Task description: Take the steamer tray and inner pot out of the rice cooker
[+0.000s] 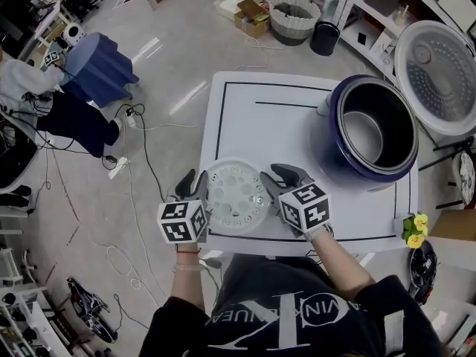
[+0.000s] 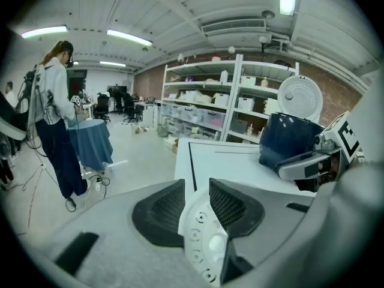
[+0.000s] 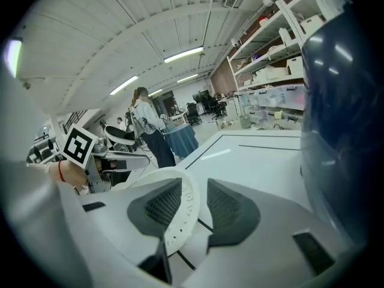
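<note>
White table (image 1: pixel 282 125) with a black border line, cluttered workshop floor all around. The steamer tray (image 1: pixel 236 195) lies flat near the table's front edge, well clear of the dark blue rice cooker (image 1: pixel 343 171). The cooker's lid (image 1: pixel 439 73) stands open and the inner pot (image 1: pixel 372 129) sits inside. The left gripper (image 1: pixel 195 186) and right gripper (image 1: pixel 277 183) flank the tray, jaws apart, each straddling its rim without clamping. The only writing is pale lettering on the person's dark shirt (image 1: pixel 297 314): a large K reads clearly, the rest doesn't.
</note>
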